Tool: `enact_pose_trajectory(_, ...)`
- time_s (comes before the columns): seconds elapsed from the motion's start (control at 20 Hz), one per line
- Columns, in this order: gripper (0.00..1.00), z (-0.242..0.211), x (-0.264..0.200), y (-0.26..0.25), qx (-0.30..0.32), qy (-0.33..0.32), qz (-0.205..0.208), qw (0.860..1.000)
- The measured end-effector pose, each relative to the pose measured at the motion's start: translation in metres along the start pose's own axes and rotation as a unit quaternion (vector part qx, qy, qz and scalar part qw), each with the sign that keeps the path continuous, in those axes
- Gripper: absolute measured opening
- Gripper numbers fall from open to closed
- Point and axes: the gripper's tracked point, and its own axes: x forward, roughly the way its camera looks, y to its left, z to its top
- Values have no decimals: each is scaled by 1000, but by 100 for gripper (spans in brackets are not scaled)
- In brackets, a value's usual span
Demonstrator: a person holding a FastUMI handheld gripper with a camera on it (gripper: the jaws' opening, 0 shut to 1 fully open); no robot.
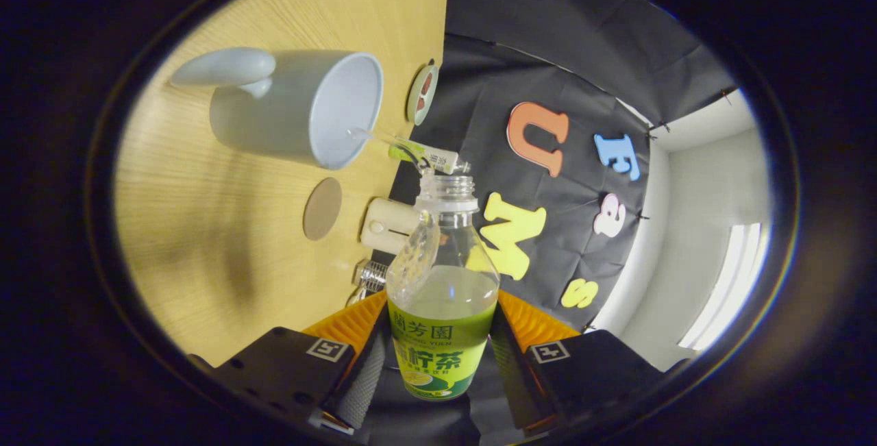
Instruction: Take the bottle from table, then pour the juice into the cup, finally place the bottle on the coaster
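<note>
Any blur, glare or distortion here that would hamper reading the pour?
Gripper view: the fisheye bends the table edge; the rolled camera leaves the cup sideways; the bottle, clamped between the fingers, is sharp; the window glare is blown out; soft shadows mottle the wood.

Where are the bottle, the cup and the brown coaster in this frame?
bottle (444, 336): gripper view, on its green label, between the fingers.
cup (264, 124): gripper view, on its outer wall beside the handle.
brown coaster (322, 208): gripper view, on the middle of its round face, on the table past the cup.
</note>
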Motion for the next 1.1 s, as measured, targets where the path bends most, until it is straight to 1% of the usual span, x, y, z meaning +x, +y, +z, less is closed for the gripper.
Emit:
enact_pose_trajectory(0.55,81,9,1,-12,-74,-1,-22,997)
enact_pose_trajectory(1.1,81,19,-2,-35,-146,-7,-45,988)
